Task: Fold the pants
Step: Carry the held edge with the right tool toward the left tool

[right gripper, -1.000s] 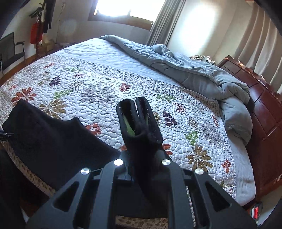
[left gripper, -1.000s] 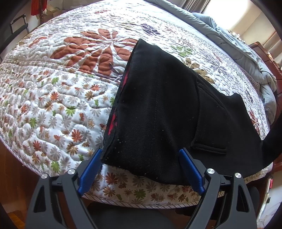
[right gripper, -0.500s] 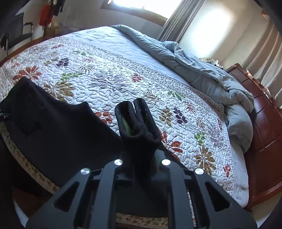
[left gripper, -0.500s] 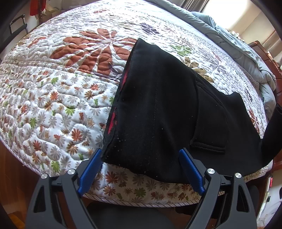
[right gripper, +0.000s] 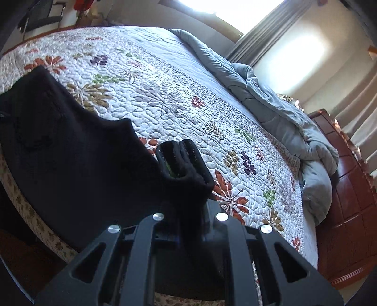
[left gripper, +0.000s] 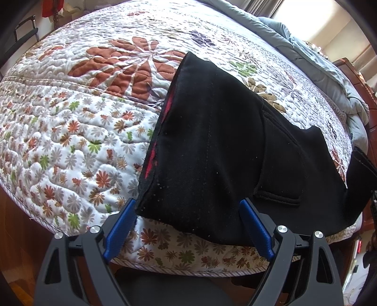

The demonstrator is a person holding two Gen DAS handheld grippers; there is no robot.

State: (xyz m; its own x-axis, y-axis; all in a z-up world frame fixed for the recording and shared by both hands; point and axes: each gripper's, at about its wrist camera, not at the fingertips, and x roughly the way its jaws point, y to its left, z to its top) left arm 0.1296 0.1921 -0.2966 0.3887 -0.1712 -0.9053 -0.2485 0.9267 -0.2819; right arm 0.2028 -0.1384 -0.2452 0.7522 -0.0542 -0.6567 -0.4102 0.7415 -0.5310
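Note:
Black pants (left gripper: 212, 150) lie on the flowered quilt near the bed's front edge, waistband with red lining at the left. My left gripper (left gripper: 188, 209) is open, its blue fingers (left gripper: 120, 226) either side of the pants' near corner, not closed on it. My right gripper (right gripper: 181, 164) is shut on the pants' leg end (right gripper: 183, 162), a folded black bundle held above the quilt. The rest of the pants (right gripper: 70, 146) spreads to its left. The held leg end also shows at the right edge of the left wrist view (left gripper: 360, 174).
The quilt (left gripper: 70, 129) covers the bed; its front edge (left gripper: 165, 266) hangs just ahead of my left gripper. A grey duvet (right gripper: 271, 94) is bunched along the far side. A wooden headboard (right gripper: 348, 188) stands at the right. A chair (right gripper: 42, 14) stands at the far left.
My right gripper has carried the leg end leftward, toward the spread pants, and tilted. The left gripper has stayed open at the pants' near corner.

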